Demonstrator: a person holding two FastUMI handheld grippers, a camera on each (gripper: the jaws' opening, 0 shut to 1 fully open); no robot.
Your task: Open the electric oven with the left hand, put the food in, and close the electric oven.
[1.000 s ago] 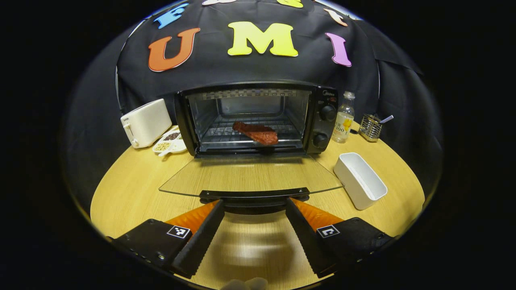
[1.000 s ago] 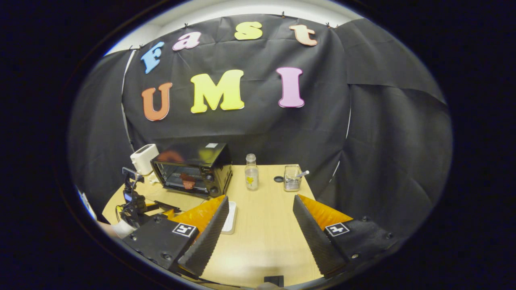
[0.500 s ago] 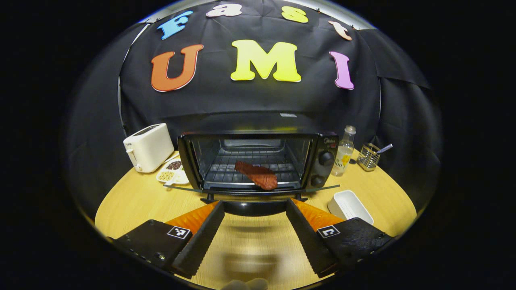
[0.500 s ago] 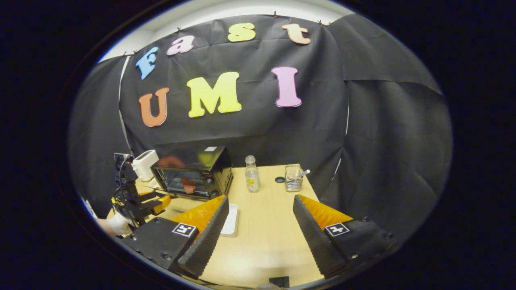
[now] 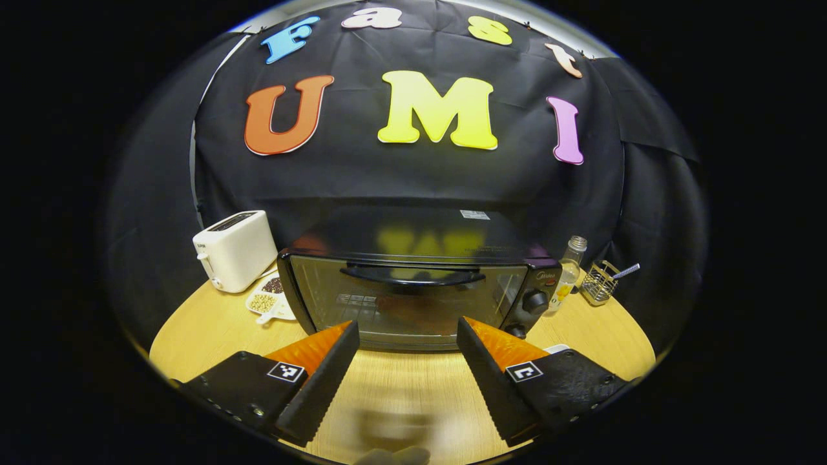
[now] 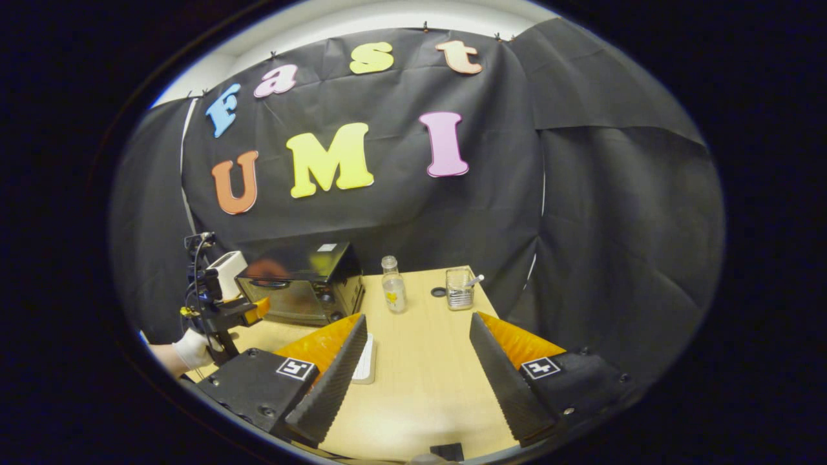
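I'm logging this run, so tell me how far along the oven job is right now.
Nearly finished. The oven door stands upright against the electric oven, so it looks closed, and a dark shape behind the glass is probably the food, though it is too dim to confirm. The left gripper hangs open before the door, holding nothing; the right gripper is open too. Nothing visibly remains.

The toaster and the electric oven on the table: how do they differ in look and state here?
The toaster is white and boxy with slots on top; the electric oven is black, wider and glass-fronted. The toaster has a side lever; the oven has a bar handle and knobs. The toaster stands at the oven's left, further back. Both rest upright on the wooden table; the oven door is closed.
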